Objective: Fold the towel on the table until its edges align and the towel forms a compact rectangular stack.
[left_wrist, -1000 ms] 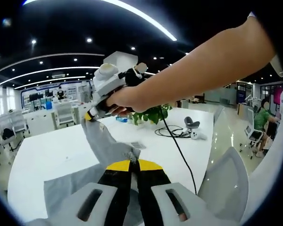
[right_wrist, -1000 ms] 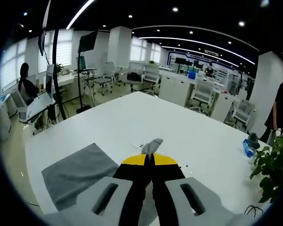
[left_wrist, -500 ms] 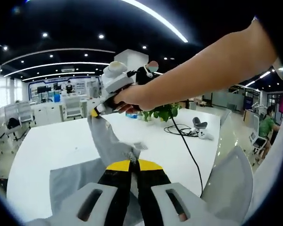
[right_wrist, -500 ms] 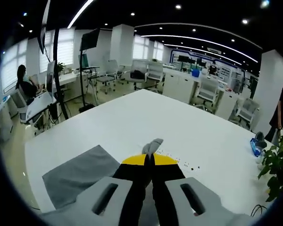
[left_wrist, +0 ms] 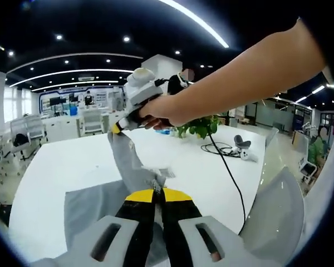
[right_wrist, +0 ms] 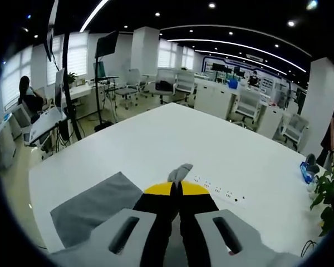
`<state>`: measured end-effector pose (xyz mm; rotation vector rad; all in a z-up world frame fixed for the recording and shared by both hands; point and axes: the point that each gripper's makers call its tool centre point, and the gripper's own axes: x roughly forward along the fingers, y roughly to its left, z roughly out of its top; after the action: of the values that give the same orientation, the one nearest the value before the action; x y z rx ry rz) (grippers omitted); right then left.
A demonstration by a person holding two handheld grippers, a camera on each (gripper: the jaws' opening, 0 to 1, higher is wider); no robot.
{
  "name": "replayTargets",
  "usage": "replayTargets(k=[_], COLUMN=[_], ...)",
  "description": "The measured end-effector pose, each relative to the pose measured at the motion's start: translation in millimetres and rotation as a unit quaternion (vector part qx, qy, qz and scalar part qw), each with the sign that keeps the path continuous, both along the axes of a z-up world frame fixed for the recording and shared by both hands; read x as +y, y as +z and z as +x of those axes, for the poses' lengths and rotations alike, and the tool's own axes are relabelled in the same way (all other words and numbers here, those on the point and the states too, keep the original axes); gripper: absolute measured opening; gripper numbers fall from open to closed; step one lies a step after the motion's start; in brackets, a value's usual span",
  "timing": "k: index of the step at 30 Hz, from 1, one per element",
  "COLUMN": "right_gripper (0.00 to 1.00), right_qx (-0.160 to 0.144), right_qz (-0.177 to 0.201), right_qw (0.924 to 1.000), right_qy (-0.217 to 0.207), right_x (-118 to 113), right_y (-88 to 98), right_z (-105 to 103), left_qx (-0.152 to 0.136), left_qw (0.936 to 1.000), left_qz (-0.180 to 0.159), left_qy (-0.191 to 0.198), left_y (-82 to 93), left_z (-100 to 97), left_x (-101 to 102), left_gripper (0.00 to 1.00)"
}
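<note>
Fold in progress | I'm pinching gray towel (left_wrist: 94,203) corners with left gripper (left_wrist: 156,192) and right gripper (right_wrist: 177,186) | carrying them level, taut, toward the far table (right_wrist: 172,133) edge.

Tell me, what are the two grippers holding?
Both grip the grey cloth towel: left gripper and right gripper each pinch an edge, lifted off the table.
</note>
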<state>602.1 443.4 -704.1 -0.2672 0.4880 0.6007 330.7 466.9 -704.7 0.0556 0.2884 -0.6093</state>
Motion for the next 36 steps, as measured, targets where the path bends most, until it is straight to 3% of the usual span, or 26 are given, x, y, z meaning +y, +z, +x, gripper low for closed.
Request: replayTargets(k=[18,36], right_gripper=[0.00,0.01], right_qx=[0.016,0.027], right_qz=[0.010,-0.002], right_qw=[0.9998,0.9992], right_qy=[0.010,0.031], right_x=[29.7,52.6], right_y=[-18.6,-37.7], right_z=[1.6,3.6], left_qx=[0.016,0.039], left_qw=[0.9996,0.9983], left_qz=[0.018,0.020], left_qy=[0.013,0.038], left_y=[-18.9,-39.3], left_z=[-2.5,-3.4], left_x=[19.2,38.9], left_gripper=[0.03,0.03])
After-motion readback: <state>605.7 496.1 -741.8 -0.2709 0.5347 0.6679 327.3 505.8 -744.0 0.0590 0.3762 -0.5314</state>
